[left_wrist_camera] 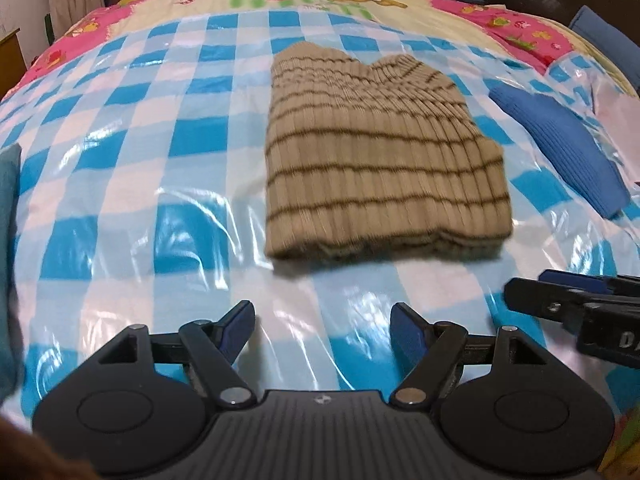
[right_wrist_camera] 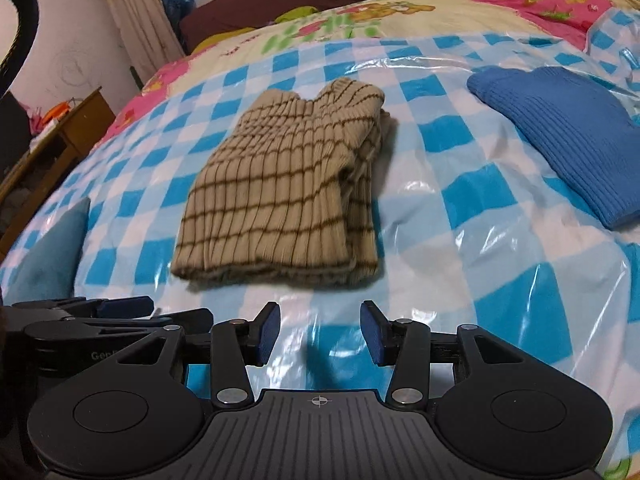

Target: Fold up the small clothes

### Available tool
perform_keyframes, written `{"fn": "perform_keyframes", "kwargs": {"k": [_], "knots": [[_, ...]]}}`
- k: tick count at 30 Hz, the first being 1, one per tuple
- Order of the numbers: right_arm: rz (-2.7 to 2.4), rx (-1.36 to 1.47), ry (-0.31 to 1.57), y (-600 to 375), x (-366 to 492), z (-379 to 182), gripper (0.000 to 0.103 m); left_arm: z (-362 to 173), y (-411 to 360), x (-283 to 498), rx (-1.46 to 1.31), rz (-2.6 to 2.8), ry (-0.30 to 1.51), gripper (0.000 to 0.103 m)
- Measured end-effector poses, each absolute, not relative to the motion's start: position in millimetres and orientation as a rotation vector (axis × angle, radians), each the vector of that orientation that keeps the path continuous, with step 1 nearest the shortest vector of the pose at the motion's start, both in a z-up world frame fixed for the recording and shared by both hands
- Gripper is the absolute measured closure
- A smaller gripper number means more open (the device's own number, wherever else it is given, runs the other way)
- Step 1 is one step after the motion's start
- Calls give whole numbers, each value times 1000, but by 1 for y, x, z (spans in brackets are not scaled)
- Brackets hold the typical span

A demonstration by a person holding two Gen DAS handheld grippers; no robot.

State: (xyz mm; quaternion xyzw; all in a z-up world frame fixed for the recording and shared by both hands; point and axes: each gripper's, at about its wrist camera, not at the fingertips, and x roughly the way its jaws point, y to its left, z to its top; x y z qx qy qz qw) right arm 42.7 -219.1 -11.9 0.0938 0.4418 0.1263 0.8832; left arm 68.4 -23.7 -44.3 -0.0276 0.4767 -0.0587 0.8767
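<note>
A folded tan striped sweater lies flat on the blue-and-white checked plastic sheet spread over the bed. Both grippers hang side by side just short of its near folded edge, clear of the cloth. The left gripper has its jaws wide apart with nothing between them; the right gripper stands partly open, also empty. A blue knitted garment lies apart on the sheet, to the sweater's right.
</note>
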Motion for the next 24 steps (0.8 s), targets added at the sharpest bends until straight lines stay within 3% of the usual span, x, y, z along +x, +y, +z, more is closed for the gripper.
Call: {"fn": "perform_keyframes", "kwargs": {"k": [8,24], "knots": [[237,151,935,-204,22,-19,54,-39,-23,52,-62,-81,973,11],[217,176,943,-204,13,-23,53,-38,-27,44,-40,-54,976,9]]}}
